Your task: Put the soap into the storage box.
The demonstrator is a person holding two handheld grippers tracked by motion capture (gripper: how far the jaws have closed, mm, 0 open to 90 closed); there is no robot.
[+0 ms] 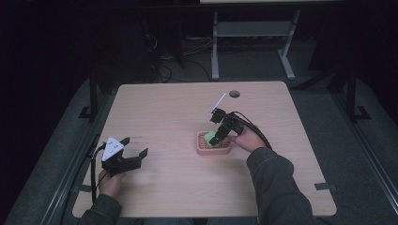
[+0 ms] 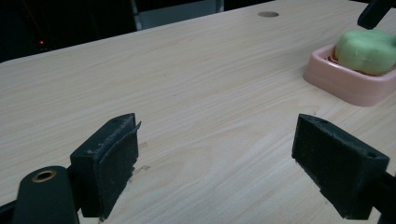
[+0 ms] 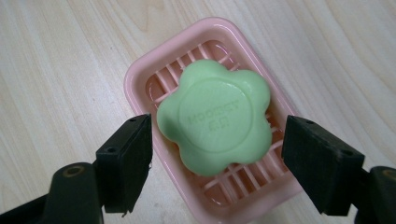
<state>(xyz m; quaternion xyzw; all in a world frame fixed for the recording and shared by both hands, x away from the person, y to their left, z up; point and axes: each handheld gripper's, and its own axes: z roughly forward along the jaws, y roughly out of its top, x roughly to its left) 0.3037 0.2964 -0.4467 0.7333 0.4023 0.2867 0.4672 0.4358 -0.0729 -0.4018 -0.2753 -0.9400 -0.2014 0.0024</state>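
A green flower-shaped soap [image 3: 215,116] lies in a pink slatted soap dish [image 3: 140,74] right of the middle of the wooden table [image 1: 187,187]. My right gripper [image 3: 217,149] points down over the dish, open, with one jaw on each side of the soap and a small gap to it on both sides. In the high view the soap [image 1: 210,137] sits in the dish [image 1: 202,151] under the right gripper [image 1: 214,139]. My left gripper [image 1: 135,145] is held low near the table's left edge, open and holding nothing [image 2: 217,140]. From there the dish [image 2: 336,88] and soap [image 2: 366,51] appear far right.
A round cable hole [image 1: 234,93] sits near the table's far edge. Behind the table stands a grey desk frame [image 1: 215,56] on a dark floor. Bare wood stretches between the left gripper and the dish.
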